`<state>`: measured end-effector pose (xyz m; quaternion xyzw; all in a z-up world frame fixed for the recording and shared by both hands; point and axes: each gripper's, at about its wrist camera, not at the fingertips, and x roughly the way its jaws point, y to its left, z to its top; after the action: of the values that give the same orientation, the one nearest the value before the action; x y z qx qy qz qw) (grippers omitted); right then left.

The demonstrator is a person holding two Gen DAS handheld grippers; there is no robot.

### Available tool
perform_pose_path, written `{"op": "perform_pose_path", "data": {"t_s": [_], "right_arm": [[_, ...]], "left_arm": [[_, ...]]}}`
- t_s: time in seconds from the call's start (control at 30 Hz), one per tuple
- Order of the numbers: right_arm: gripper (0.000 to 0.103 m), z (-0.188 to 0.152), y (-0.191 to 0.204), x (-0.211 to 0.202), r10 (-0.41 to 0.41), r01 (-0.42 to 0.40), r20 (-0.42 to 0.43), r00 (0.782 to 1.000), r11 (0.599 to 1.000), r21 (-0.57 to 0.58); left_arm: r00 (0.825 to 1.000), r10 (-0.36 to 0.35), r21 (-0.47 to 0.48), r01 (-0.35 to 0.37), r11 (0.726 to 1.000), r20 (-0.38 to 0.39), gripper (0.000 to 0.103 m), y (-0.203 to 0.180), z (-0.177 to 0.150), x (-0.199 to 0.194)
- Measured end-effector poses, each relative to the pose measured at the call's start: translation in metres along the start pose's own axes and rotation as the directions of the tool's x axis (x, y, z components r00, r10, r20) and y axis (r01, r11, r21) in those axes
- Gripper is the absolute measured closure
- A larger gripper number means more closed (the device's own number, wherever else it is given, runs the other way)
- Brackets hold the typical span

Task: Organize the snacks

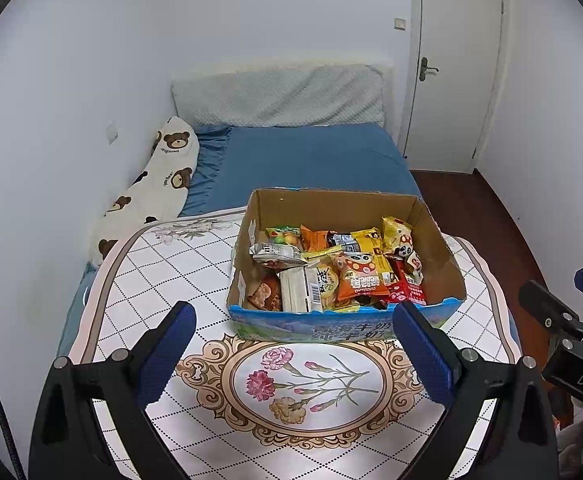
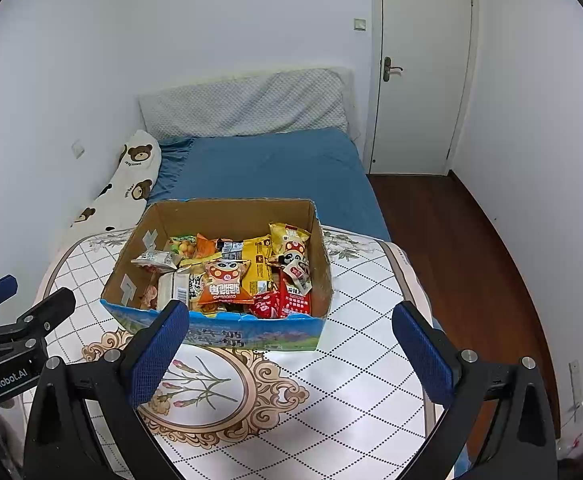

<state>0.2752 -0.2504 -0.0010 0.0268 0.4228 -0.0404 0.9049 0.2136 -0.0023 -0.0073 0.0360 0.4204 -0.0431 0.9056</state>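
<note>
**Both grippers hung open before a full snack box**

A cardboard box (image 1: 343, 264), open at the top with a blue printed front, stood on a small table (image 1: 163, 280) covered in a white diamond-pattern cloth with a carnation medallion (image 1: 303, 384). The table sat against a bed (image 1: 307, 156) with a blue sheet. The box was packed with snack packets (image 2: 235, 272): an orange panda-print bag (image 1: 361, 276) near the middle, a red packet (image 1: 405, 290) to its right, a yellow panda bag (image 1: 399, 238) toward the back right, and a white barcoded carton (image 1: 301, 290) at the front left.

The left gripper (image 1: 293, 354) hung above the medallion, just short of the box front, its blue-padded fingers (image 1: 167, 356) spread wide and grasping nothing. The right gripper (image 2: 291, 354) hovered beside it, its fingers (image 2: 423, 356) likewise released, its left pad overlapping the box's front edge in the right wrist view.

A bear-print bolster (image 1: 159, 184) lay along the wall, and a white door (image 2: 419, 68) stood shut beyond the bed.
</note>
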Motion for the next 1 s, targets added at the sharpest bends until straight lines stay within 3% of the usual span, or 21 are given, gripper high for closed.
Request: {"op": "perform_pose_path", "data": {"t_s": [1.0], "right_arm": [[0.000, -0.0054, -0.0028, -0.0008, -0.003, 0.003, -0.004, 1.000, 1.000, 0.012]], "left_arm": [[1.000, -0.009, 0.008, 0.009, 1.000, 0.002, 0.002, -0.0044, -0.0017, -0.0040]]}}
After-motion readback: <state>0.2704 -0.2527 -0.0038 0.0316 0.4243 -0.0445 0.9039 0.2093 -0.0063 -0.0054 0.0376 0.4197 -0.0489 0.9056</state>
